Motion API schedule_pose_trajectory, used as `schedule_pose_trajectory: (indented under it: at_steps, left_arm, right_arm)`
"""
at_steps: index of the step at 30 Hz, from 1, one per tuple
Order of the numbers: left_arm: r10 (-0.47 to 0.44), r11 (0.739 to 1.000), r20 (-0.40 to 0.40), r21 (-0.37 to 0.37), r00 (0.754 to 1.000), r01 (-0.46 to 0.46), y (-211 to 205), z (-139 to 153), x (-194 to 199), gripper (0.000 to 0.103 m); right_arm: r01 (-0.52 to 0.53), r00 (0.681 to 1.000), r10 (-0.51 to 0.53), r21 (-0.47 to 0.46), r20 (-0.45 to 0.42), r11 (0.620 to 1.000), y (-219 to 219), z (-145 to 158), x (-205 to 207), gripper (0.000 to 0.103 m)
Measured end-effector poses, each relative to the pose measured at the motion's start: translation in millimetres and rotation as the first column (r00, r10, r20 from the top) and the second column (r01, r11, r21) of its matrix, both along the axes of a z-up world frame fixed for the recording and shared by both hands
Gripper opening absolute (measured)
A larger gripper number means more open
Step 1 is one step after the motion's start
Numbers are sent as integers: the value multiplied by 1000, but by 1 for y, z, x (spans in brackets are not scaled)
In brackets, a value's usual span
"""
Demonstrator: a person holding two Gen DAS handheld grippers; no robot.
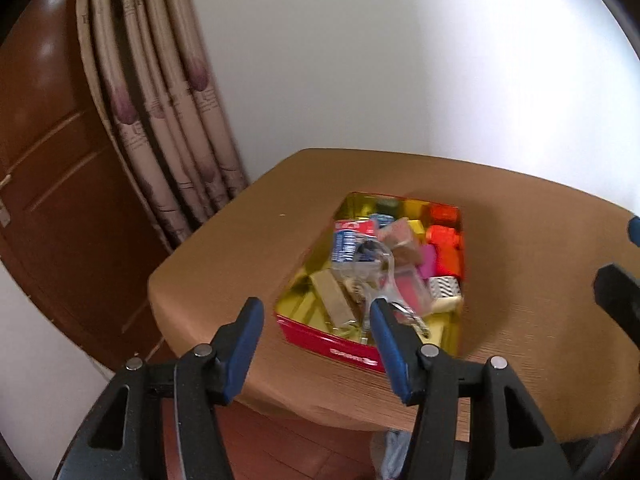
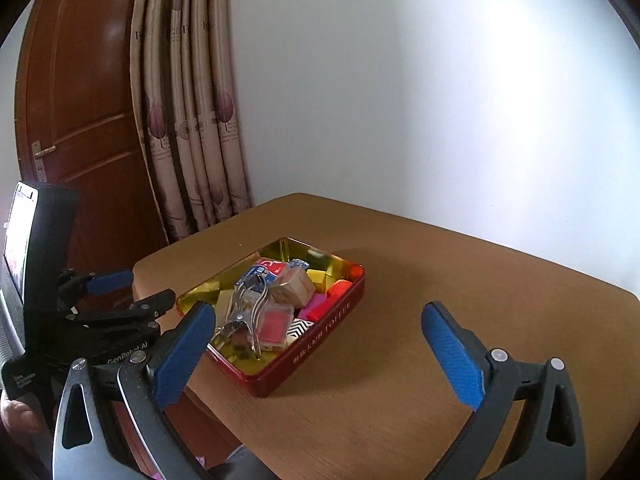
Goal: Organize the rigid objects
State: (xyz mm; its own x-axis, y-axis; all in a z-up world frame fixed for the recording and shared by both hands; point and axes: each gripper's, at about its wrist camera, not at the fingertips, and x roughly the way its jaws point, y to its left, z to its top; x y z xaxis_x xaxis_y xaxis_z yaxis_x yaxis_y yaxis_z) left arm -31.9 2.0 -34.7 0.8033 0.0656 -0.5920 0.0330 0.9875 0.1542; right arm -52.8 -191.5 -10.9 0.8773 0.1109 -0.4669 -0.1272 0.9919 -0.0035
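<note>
Jaws of both grippers open and empty, left gripper (image 1: pixel 316 312) and right gripper (image 2: pixel 316 316) apart from filled tin (image 2: pixel 320 344) ahead on table (image 2: pixel 460 280).

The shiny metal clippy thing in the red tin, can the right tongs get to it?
Probably yes. The metal clip lies on top of the pile in the red tin, which has no lid. The right tongs are open, empty and aimed that way. The left tongs sit off to the side, not blocking.

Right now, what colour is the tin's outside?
Red tin, gold inside; clearest in the right wrist view.
</note>
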Motion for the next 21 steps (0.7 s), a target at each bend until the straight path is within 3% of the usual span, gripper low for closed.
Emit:
schedule_pose_trajectory:
  at_steps: [7, 21]
  left_arm:
    - [-39, 990, 34, -131, 999, 43, 12, 12, -13, 57]
    - [-24, 993, 25, -112, 999, 26, 6, 13, -18, 57]
  right_arm:
    - [19, 1000, -19, 3, 12, 1000, -2, 7, -14, 102]
    - [2, 1000, -1, -22, 21, 1000, 5, 14, -28, 102]
